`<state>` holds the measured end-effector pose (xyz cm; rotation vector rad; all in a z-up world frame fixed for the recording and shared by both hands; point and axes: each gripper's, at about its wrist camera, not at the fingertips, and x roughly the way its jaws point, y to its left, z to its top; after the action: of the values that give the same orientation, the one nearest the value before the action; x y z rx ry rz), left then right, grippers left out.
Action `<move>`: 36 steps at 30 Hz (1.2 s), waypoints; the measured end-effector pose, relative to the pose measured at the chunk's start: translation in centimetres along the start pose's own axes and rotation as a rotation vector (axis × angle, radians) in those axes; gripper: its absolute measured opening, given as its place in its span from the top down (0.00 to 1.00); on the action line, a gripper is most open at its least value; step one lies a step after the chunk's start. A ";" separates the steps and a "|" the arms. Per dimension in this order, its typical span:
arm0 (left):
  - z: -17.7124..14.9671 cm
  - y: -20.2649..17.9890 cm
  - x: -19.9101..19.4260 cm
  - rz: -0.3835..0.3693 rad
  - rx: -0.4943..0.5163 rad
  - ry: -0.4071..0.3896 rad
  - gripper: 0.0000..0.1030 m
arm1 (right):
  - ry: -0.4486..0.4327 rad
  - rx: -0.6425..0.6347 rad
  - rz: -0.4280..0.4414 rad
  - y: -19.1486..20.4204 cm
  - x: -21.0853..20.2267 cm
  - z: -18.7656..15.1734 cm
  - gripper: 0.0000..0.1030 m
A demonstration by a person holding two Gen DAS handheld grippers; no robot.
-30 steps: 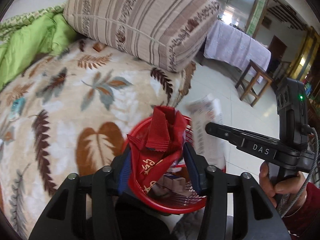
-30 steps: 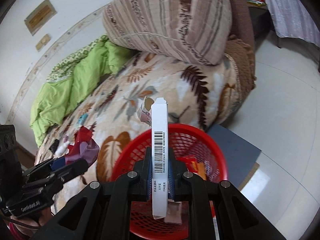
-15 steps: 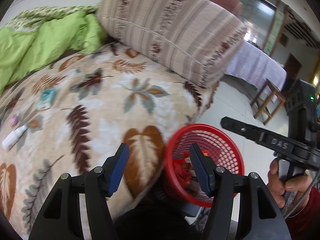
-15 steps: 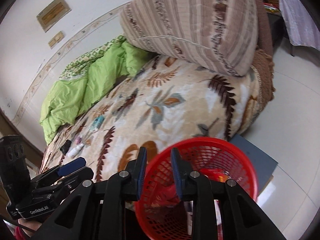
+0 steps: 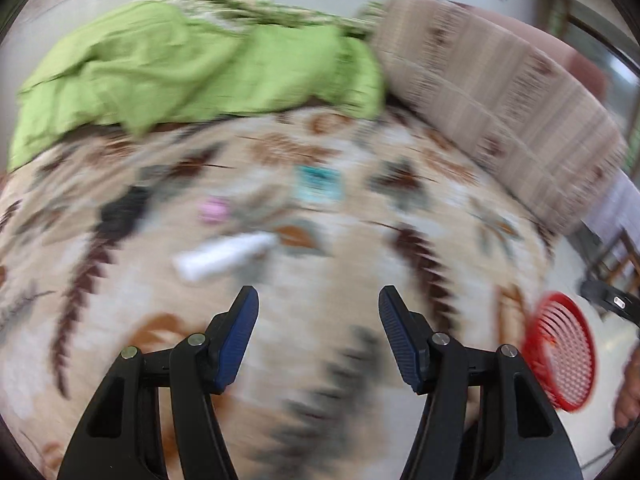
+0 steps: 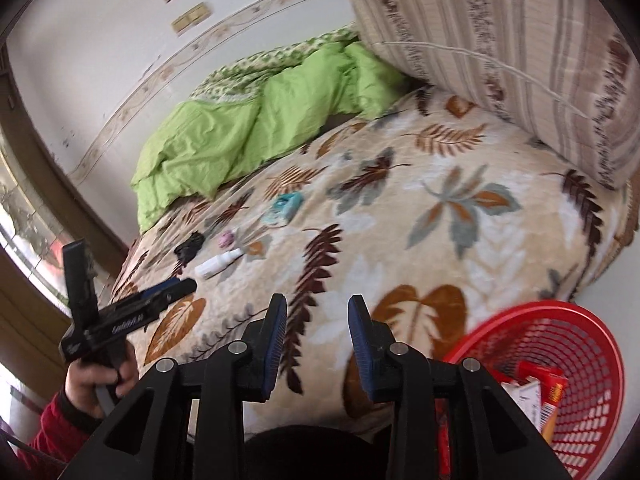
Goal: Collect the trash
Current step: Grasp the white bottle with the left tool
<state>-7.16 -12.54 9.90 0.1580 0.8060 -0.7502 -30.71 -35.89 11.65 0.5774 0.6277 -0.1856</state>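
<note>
Red basket (image 6: pixel 560 380) now holds the trash both claws carried earlier; left claw (image 5: pixel 318 332) gapes empty, right claw (image 6: pixel 316 344) opening, empty.

A cream blanket (image 6: pixel 400 240) is patterned with brown, rust and grey-blue leaves. A lime-green quilt (image 6: pixel 248 128) is seen behind it, beside a beige pillow (image 6: pixel 520 52) striped in brown. A red mesh basket (image 6: pixel 592 360) is shown. A white bottle (image 6: pixel 218 264), a pink scrap (image 6: pixel 227 239), a teal packet (image 6: pixel 285 205) and a black scrap (image 6: pixel 189 249) are scattered. Blue pads (image 6: pixel 276 344) are borne on black fingers.
</note>
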 end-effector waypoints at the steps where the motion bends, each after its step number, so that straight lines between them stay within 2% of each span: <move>1: 0.4 1.7 0.4 0.010 -0.024 0.001 0.40 | 0.006 -0.008 0.009 0.5 0.6 0.2 0.68; 5: 2.4 6.1 3.2 -0.004 -0.079 0.035 0.40 | 0.032 -0.028 0.038 1.9 2.5 0.6 0.68; 9: 3.9 8.0 6.5 -0.057 -0.113 0.079 0.41 | 0.058 -0.047 0.042 2.6 4.0 0.6 0.68; 14: 4.6 7.8 9.7 -0.093 -0.069 0.138 0.46 | 0.087 -0.035 0.023 1.8 5.1 0.3 0.68; 18: 3.3 6.3 10.8 -0.074 0.027 0.197 0.54 | 0.097 -0.017 0.006 0.8 5.4 0.3 0.68; 22: 1.7 5.1 11.7 -0.055 0.052 0.236 0.58 | 0.103 -0.004 0.009 0.6 5.7 0.4 0.68; 25: 1.6 4.6 12.0 -0.006 0.041 0.215 0.61 | 0.110 -0.012 0.018 1.1 6.2 0.4 0.68; 26: 1.7 4.5 12.1 0.016 0.021 0.207 0.64 | 0.112 -0.016 0.023 1.3 6.3 0.4 0.68; 27: 1.7 4.7 12.2 0.036 0.000 0.201 0.72 | 0.113 -0.021 0.027 1.6 6.3 0.4 0.68; 30: 1.5 5.2 11.7 0.053 -0.083 0.177 0.72 | 0.111 -0.041 0.033 2.4 6.4 0.5 0.68; 34: 0.1 5.2 9.5 0.096 -0.138 0.139 0.72 | 0.122 -0.059 0.045 3.1 7.3 1.3 0.67; 36: -0.6 5.1 7.7 0.113 -0.171 0.113 0.72 | 0.129 -0.065 0.054 3.7 8.3 2.1 0.55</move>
<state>-0.64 -12.74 3.30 0.0918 0.9564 -0.5668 -21.75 -33.93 9.72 0.5455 0.7392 -0.0767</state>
